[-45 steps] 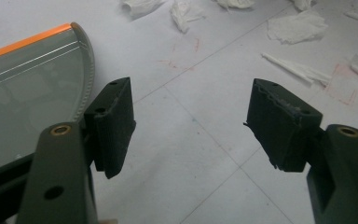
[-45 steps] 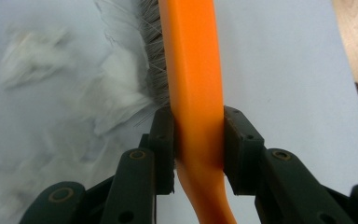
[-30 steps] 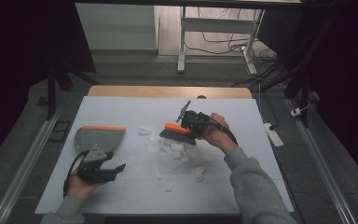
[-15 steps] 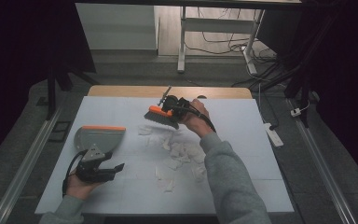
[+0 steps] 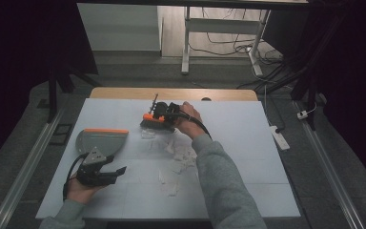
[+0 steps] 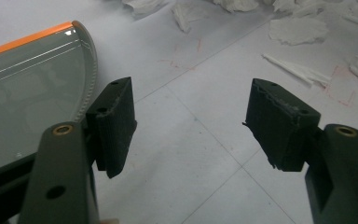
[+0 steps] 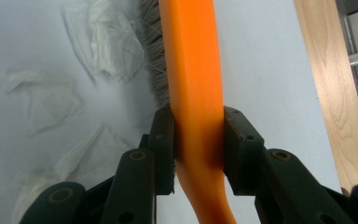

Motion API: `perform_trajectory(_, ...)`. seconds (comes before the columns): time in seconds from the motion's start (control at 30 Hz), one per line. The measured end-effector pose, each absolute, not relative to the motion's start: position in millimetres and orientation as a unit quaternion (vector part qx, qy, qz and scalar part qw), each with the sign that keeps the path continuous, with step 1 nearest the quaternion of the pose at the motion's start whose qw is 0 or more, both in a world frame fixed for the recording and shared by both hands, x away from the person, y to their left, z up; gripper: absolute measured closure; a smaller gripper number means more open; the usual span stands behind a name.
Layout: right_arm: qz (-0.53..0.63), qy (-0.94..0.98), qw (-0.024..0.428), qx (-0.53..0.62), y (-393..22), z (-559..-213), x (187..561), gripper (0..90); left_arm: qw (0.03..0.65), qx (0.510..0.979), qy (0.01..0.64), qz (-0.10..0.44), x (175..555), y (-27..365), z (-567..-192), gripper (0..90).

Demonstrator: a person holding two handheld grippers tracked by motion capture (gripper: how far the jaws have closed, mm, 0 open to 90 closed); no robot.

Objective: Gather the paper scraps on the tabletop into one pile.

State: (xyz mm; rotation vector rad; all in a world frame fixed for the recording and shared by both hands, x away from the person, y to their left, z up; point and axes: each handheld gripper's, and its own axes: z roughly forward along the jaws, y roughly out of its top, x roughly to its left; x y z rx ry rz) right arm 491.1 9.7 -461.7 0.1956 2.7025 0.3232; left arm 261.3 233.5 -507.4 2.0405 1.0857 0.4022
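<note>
Nearest, left hand-held gripper (image 5: 116,170): resting low on the counter (image 5: 248,143), jaws apart with nothing between them, just behind the dustpan (image 5: 100,140). Dustpan: grey with an orange lip, lying flat at the left of the counter, close beside the left jaw in the left gripper view (image 6: 28,88). Mid-counter: torn white paper scraps (image 5: 178,160), scattered loosely from centre toward the near edge, more lying by the bristles in the right gripper view (image 7: 98,42). Farther, right hand-held gripper (image 5: 159,114): clamped firmly on the orange handle of the brush (image 5: 151,121), bristles down at the far end of the scrap field, touching or nearly touching the surface. Step in hand, by judgement: brush set behind the scraps, ready for a sweep toward the dustpan. Next move calls for a low, steady drag toward the near left, bristles kept down so scraps gather instead of scattering; dustpan probably to be gripped and its lip angled to meet the pile. Surface: pale sheet with faint seams over a wooden top, a strip of wood showing at the far edge. Room beyond: dark, a white desk frame (image 5: 187,43), cables (image 5: 228,45) on the floor, a power strip (image 5: 280,138) at right.
</note>
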Motion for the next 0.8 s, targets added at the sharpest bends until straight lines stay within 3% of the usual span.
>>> perform_trajectory(0.47,0.098,0.984,0.147,-0.013,-45,-452,427,67.8,0.382,0.806,0.424,0.159,261,229,-508,33.8)
perform_trajectory(0.8,0.128,0.98,0.152,0.017,-81,-446,413,67.7,0.378,0.808,0.424,0.16,261,227,-508,33.8)
